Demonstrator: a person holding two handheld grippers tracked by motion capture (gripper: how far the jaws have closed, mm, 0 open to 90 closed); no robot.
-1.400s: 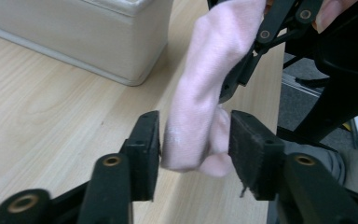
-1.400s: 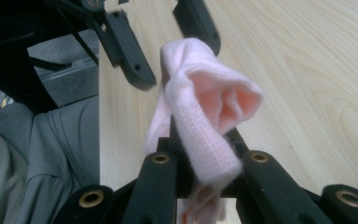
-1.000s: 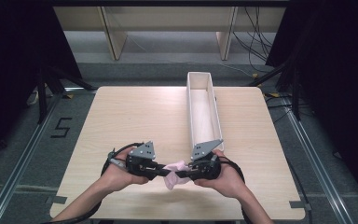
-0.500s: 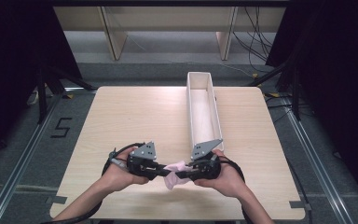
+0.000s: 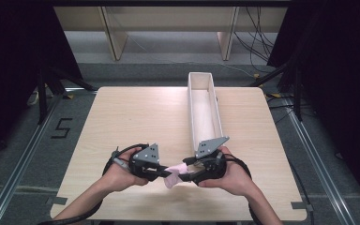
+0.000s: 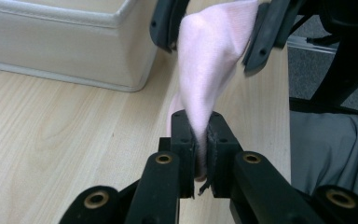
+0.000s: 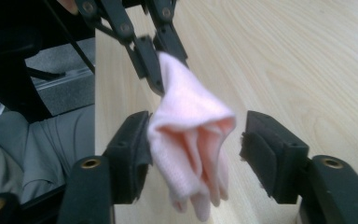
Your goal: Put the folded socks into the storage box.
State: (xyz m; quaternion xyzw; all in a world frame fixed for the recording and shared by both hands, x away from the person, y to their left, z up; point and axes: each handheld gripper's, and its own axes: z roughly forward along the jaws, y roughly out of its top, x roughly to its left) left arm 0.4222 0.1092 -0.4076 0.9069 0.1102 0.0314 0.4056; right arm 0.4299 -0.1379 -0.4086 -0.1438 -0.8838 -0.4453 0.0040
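Pale wood of the bench (image 5: 122,122) spread under our hands, with dark floor around it. Our left gripper (image 6: 200,154) had its fingers (image 6: 182,140) pinched narrow on one end of the pink sock (image 6: 209,60), the fabric squeezed flat between the pads. Our right gripper (image 7: 193,154) had just been opening: its fingers (image 7: 268,154) stood wide, the sock's bunched free end hanging between them, against the left-hand pad at most and clear of the other.

From the high view both grippers met at about 6 o'clock on the bench, near our edge, with the sock (image 5: 174,174) slung between them just above the wood. The long wooden box (image 5: 205,112) lay from the centre toward 1 o'clock, its near end just beyond the right gripper (image 5: 190,172), and it looked bare inside.

We judged the work early to midway: the sock was lifted and passed to the left gripper (image 5: 161,172), while carrying it to the box and dropping it in remained.
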